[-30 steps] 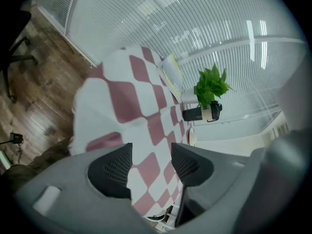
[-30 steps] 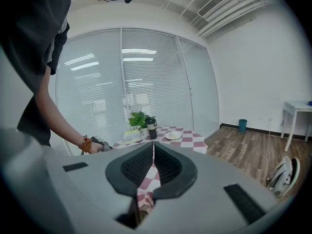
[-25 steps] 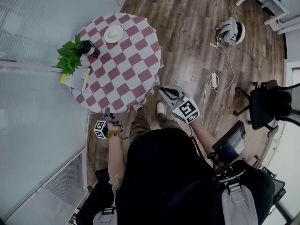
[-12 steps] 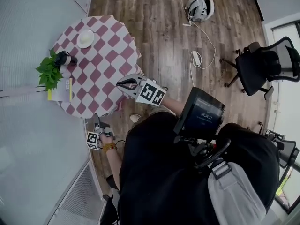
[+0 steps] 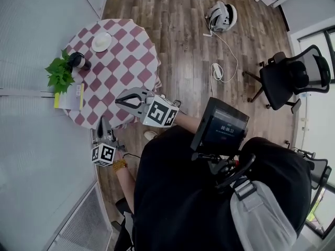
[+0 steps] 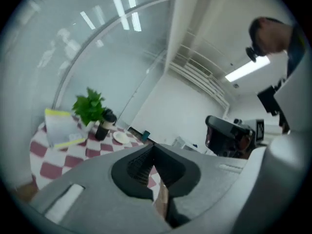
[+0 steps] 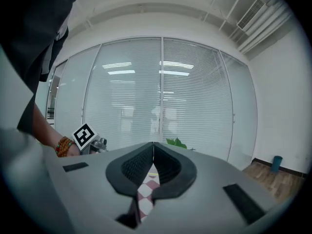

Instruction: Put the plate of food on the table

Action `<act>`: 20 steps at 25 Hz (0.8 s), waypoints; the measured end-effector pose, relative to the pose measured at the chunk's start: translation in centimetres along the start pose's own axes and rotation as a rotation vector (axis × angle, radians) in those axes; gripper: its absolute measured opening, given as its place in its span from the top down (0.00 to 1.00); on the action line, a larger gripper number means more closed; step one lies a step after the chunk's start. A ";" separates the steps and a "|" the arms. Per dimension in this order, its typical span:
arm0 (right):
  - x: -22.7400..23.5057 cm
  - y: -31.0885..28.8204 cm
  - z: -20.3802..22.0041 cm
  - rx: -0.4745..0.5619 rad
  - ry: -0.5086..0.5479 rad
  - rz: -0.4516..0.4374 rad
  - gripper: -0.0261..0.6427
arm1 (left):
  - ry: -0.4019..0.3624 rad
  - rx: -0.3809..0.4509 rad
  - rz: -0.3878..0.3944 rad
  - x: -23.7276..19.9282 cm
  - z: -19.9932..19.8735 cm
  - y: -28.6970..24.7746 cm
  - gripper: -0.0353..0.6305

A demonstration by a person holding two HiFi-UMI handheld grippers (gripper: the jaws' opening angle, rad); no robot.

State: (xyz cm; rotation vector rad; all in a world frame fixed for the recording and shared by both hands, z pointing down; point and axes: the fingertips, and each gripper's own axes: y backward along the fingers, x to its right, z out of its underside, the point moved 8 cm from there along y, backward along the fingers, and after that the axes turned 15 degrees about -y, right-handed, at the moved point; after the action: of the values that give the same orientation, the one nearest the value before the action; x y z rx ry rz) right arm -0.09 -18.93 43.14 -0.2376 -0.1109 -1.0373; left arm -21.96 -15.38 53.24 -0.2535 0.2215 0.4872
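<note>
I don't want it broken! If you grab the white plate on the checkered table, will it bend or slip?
The white plate looks hard and smooth, so probably stiff, breakable, maybe slippery. It sits flat on the checkered table, so it likely won't roll.

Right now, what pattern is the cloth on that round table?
The tablecloth has dark red and white checks; the head view shows it best.

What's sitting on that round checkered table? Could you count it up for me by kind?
White plate: 1
Leafy green plant: 1
Dark cup: 1
Yellow and white booklet: 1
Total: 4
</note>
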 end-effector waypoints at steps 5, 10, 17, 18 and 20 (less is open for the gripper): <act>-2.5 -0.4 -2.2 0.040 0.058 -0.037 0.94 | -0.453 0.064 0.025 3.4 -5.0 1.5 0.94; -4.2 -1.3 0.8 -0.092 0.079 -0.100 0.95 | -0.464 0.047 0.119 3.9 -3.5 3.1 0.94; -5.4 -0.3 4.3 -0.162 0.046 -0.116 0.95 | -0.444 -0.019 0.183 5.0 0.1 3.4 0.94; -5.4 -0.5 4.3 -0.164 0.038 -0.112 0.95 | -0.449 -0.022 0.192 4.9 0.1 3.2 0.94; -5.4 -1.1 4.1 -0.165 0.012 -0.108 0.95 | -0.462 -0.027 0.193 4.6 -0.2 3.2 0.94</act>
State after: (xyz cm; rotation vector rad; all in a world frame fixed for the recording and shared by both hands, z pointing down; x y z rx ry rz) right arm -3.70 -13.91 46.19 -0.3783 -0.0270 -1.1566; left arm -19.58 -10.76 51.24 -0.1408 -0.2132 0.7254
